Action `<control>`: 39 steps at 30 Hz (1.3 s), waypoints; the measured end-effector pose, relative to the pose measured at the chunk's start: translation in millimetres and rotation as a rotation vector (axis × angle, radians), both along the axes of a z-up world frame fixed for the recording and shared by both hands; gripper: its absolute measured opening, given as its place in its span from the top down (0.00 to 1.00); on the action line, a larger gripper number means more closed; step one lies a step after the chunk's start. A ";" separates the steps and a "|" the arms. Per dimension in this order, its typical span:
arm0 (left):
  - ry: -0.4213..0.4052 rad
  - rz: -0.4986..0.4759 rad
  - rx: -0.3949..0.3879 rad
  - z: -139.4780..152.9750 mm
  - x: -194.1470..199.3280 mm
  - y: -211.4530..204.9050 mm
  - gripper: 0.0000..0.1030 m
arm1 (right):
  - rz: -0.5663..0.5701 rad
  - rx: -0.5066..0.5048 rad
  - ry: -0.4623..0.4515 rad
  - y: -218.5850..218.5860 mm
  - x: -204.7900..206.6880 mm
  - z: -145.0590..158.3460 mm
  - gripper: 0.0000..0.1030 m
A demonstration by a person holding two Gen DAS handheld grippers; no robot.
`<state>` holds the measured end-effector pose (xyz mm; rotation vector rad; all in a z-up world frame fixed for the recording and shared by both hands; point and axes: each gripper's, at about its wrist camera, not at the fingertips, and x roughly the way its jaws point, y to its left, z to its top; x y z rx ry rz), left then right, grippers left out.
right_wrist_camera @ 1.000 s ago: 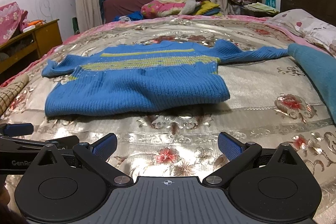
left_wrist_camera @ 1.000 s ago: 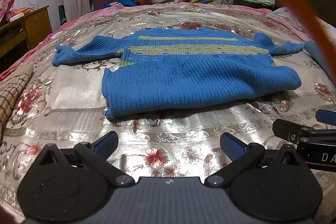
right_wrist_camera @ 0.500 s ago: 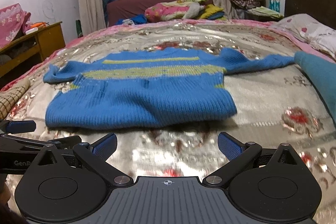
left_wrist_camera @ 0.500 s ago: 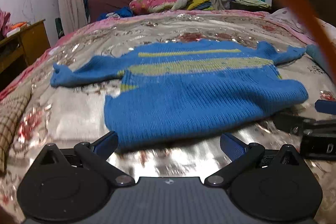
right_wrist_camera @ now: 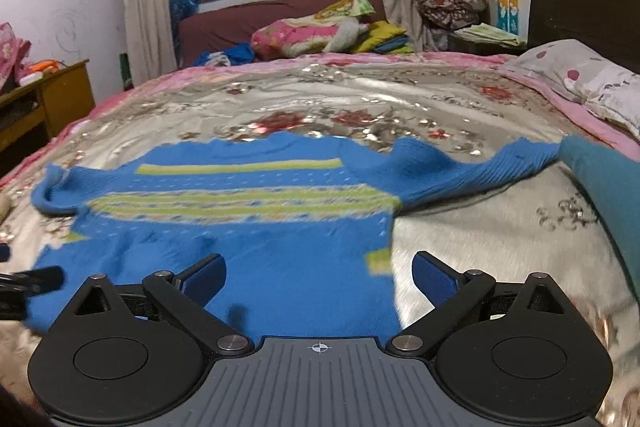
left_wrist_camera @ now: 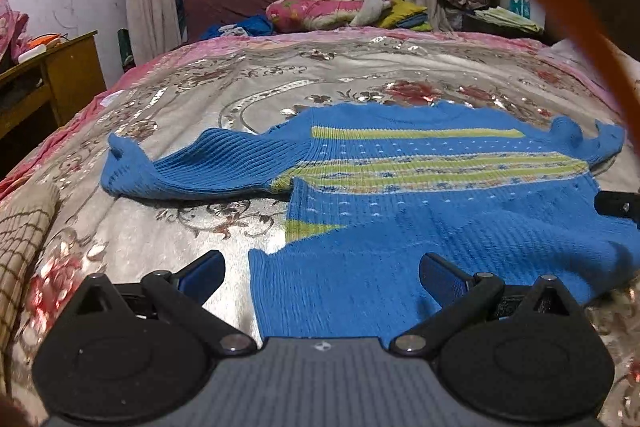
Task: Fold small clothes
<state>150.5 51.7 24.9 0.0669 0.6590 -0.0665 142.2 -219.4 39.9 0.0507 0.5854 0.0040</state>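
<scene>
Both open grippers, left gripper [left_wrist_camera: 322, 277] and right gripper [right_wrist_camera: 319, 275], straddle the blue sweater's [left_wrist_camera: 400, 211] hem.

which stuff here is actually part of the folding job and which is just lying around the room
Part of the job:
- blue sweater, spread on the bedspread
- left gripper, open over its hem
- right gripper, open over its hem

Just lying about:
- teal cloth at the bed's right edge
- pillow
- pink bundle under the window
- wooden desk
</scene>
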 end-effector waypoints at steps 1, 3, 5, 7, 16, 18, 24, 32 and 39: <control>0.004 -0.008 0.002 -2.2 3.1 0.8 0.00 | 0.002 0.003 0.013 -2.4 6.3 -2.2 0.04; 0.013 -0.026 0.001 -6.8 7.0 2.1 0.00 | 0.008 0.023 0.045 -6.8 19.4 -6.7 0.07; 0.024 -0.038 -0.006 -10.1 9.4 2.6 0.00 | 0.024 0.040 0.073 -11.2 30.4 -11.9 0.11; 0.037 -0.048 -0.012 -13.2 10.9 3.7 0.00 | 0.042 0.046 0.093 -12.5 37.3 -15.5 0.16; 0.099 -0.044 -0.084 -19.2 12.2 15.3 0.24 | 0.120 0.026 0.157 -4.9 50.0 -26.0 0.46; 0.097 -0.036 -0.100 -16.9 10.9 18.2 0.42 | 0.122 0.031 0.163 -8.1 50.1 -24.2 0.62; 0.073 -0.014 -0.155 -4.3 1.9 29.4 0.75 | 0.125 0.102 0.174 -18.2 44.8 -15.3 0.89; 0.068 -0.062 -0.188 4.4 -13.9 34.1 0.80 | 0.190 0.199 0.126 -21.4 16.1 7.8 0.91; 0.071 -0.104 -0.225 4.6 -27.7 33.9 0.82 | 0.257 0.227 0.105 -25.5 -18.1 24.9 0.92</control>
